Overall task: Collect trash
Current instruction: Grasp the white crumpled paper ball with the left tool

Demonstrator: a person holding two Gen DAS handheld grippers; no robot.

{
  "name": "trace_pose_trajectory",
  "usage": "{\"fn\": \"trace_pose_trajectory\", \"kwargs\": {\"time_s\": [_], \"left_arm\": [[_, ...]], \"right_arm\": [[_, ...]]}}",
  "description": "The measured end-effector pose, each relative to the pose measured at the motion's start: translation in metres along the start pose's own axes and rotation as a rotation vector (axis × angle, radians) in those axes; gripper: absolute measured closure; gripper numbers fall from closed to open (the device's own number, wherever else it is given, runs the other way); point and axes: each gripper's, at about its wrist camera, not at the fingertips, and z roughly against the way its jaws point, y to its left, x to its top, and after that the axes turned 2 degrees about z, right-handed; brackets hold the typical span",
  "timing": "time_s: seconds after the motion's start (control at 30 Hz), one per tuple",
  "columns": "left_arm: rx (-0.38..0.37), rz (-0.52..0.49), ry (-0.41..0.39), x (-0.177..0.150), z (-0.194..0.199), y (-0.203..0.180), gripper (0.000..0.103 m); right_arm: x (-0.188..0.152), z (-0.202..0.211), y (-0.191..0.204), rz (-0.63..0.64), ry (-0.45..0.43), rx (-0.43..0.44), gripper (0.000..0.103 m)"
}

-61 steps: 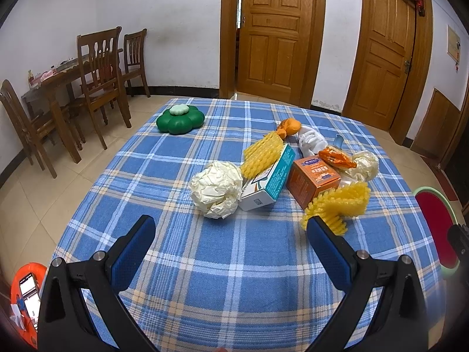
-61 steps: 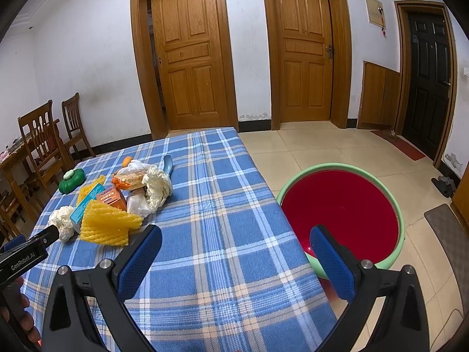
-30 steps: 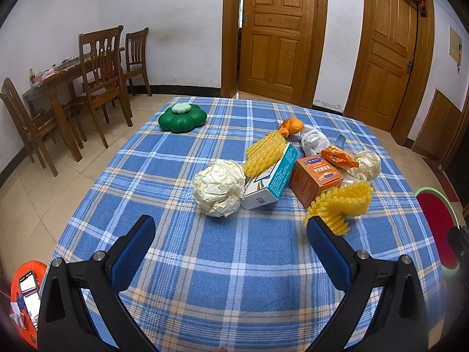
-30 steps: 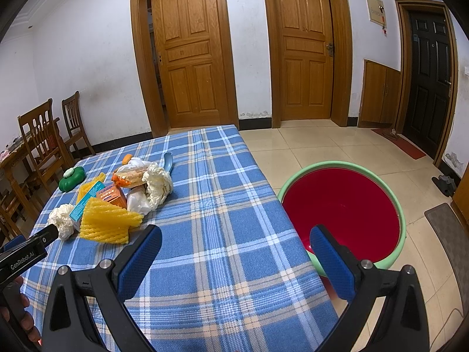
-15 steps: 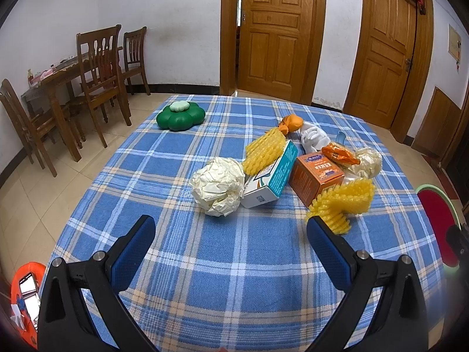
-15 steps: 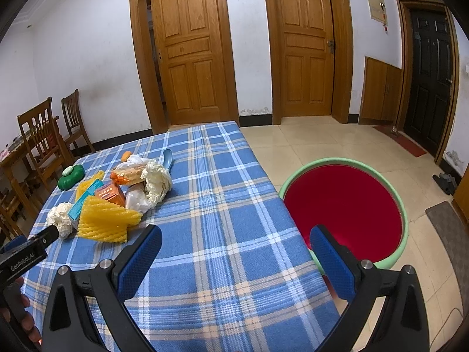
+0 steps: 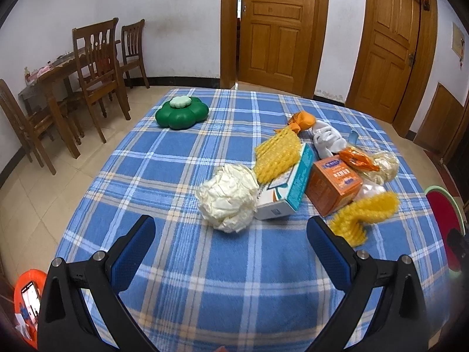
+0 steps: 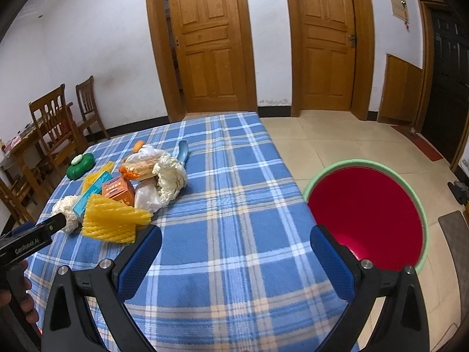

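Blue-checked cloth [image 7: 181,264] carried the trash heap: crumpled paper ball [image 7: 227,198], boxes, yellow foam netting [image 8: 112,220]. Both tongs, the left gripper [image 7: 230,234] and right gripper [image 8: 236,242], gaped wide and held nothing (the red basin [image 8: 363,214] sat on the floor beside the table).

Trash heap lying on the blue plaid tablecloth [image 7: 181,264], basin standing off its right edge.

Taking the orange cardboard box [image 7: 332,186] as landmark: the teal-and-white carton [image 7: 288,189] is lying just left of it, the crumpled cream paper ball [image 7: 227,202] farther left, the yellow foam fruit net [image 7: 363,215] before it, the green clover-shaped container [image 7: 181,114] sitting well behind-left, and the red green-rimmed plastic basin [image 8: 366,214] resting on the floor to its right.
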Motion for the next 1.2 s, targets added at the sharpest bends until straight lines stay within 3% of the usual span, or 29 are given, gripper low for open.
{"fn": "trace_pose_trajectory", "kwargs": {"time_s": [0.3, 0.47, 0.57, 0.73, 0.83, 0.9, 1.07, 1.2], "left_arm": [[-0.023, -0.004, 0.063, 0.022, -0.029, 0.004, 0.001], [-0.036, 0.010, 0.078, 0.034, -0.041, 0.008, 0.002], [-0.033, 0.022, 0.089, 0.037, -0.048, 0.013, 0.011], [-0.054, 0.046, 0.123, 0.037, -0.059, 0.022, 0.015], [-0.087, 0.057, 0.148, 0.034, -0.066, 0.024, 0.036], [-0.126, 0.075, 0.175, 0.031, -0.071, 0.025, 0.056], [-0.174, 0.084, 0.167, 0.027, -0.068, 0.024, 0.061], [-0.199, 0.084, 0.143, 0.027, -0.057, 0.023, 0.061]], "right_arm": [[0.028, -0.025, -0.003, -0.012, 0.042, 0.051, 0.000], [0.035, -0.041, -0.003, -0.026, 0.075, 0.123, 0.000], [0.036, -0.048, -0.002, -0.022, 0.098, 0.128, 0.000], [0.037, -0.058, 0.003, -0.004, 0.110, 0.127, 0.000], [0.038, -0.062, 0.006, -0.001, 0.126, 0.134, 0.000], [0.038, -0.066, 0.008, -0.002, 0.145, 0.144, 0.000], [0.038, -0.072, 0.012, 0.001, 0.194, 0.182, 0.000], [0.038, -0.067, 0.018, 0.016, 0.182, 0.184, 0.000]]}}
